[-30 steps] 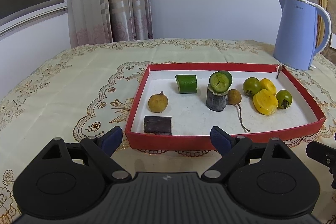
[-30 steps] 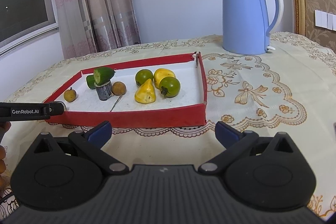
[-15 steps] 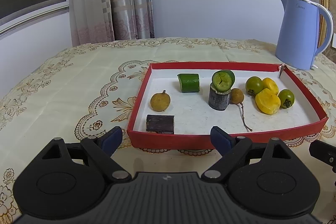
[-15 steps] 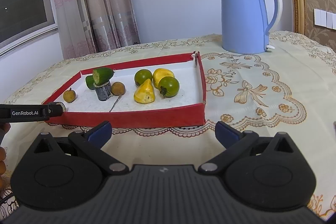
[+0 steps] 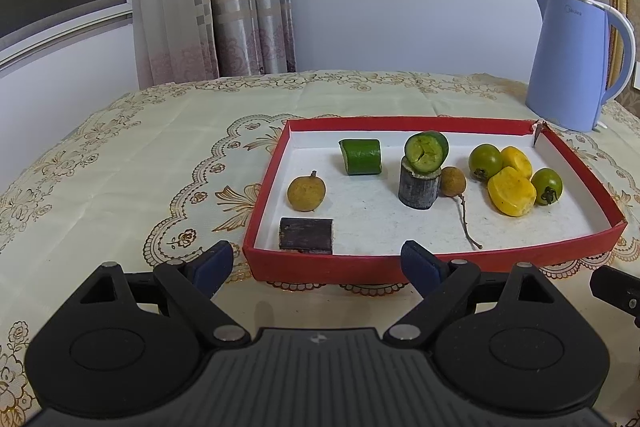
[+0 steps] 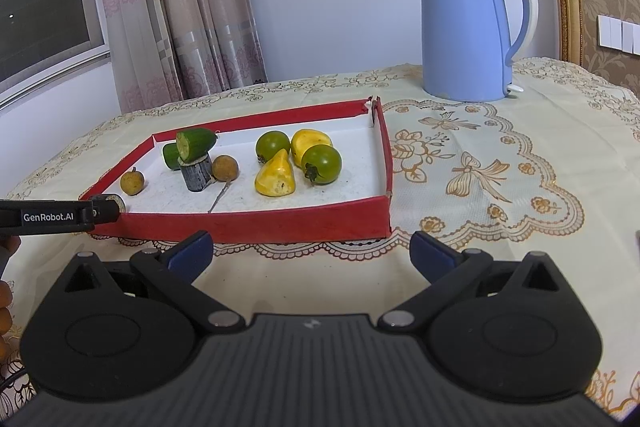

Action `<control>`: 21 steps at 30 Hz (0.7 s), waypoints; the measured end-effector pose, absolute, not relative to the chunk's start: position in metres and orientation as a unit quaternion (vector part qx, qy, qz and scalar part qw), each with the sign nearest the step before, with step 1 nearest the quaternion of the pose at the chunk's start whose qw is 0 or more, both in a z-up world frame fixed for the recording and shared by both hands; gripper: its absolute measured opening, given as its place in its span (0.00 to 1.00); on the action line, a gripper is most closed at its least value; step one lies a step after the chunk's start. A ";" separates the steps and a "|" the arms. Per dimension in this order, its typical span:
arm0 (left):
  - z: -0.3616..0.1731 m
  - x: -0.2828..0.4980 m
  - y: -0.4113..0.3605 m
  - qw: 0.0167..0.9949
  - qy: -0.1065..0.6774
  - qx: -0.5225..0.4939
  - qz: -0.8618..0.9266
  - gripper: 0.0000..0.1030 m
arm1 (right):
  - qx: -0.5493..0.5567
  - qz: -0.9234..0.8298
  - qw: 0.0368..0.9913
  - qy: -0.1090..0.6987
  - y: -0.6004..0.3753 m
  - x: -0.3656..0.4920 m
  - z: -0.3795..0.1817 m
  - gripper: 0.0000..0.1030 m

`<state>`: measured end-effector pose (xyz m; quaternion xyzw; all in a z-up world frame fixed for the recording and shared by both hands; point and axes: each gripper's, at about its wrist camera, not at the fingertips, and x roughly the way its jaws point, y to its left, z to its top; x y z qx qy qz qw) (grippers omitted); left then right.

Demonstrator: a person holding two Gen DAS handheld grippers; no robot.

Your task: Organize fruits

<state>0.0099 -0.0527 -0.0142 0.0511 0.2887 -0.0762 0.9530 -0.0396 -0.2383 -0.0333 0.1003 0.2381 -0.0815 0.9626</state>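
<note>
Comparing with the views a second ago, the red tray (image 5: pixel 400 267) is seen slightly farther from the left gripper (image 5: pixel 316 261), which has been drawn back a little; no fruit has been shifted, so sorting is judged unadvanced. Both the left gripper and the right gripper (image 6: pixel 310 249) are held low before the tray's near wall, jaws spread wide, nothing gripped. Inside, two longans (image 5: pixel 306 193), cucumber pieces (image 5: pixel 360 157) and clustered green tomatoes (image 5: pixel 485 162) are left lying; beyond, a kettle (image 6: pixel 468 27) is stood

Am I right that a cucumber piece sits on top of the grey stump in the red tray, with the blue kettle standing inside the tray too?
Not quite. The cucumber piece does sit on the grey stump in the red tray, but the blue kettle stands outside it, on the tablecloth behind, as the right wrist view shows.
</note>
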 end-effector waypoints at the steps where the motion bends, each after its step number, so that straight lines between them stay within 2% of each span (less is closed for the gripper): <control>1: -0.014 0.010 -0.053 0.953 0.288 0.051 -0.076 0.89 | 0.100 -0.082 0.963 0.238 -0.238 -0.040 -0.033 1.00; 21: -0.015 0.011 -0.052 0.951 0.295 0.047 -0.078 0.89 | 0.100 -0.082 0.963 0.238 -0.238 -0.039 -0.033 1.00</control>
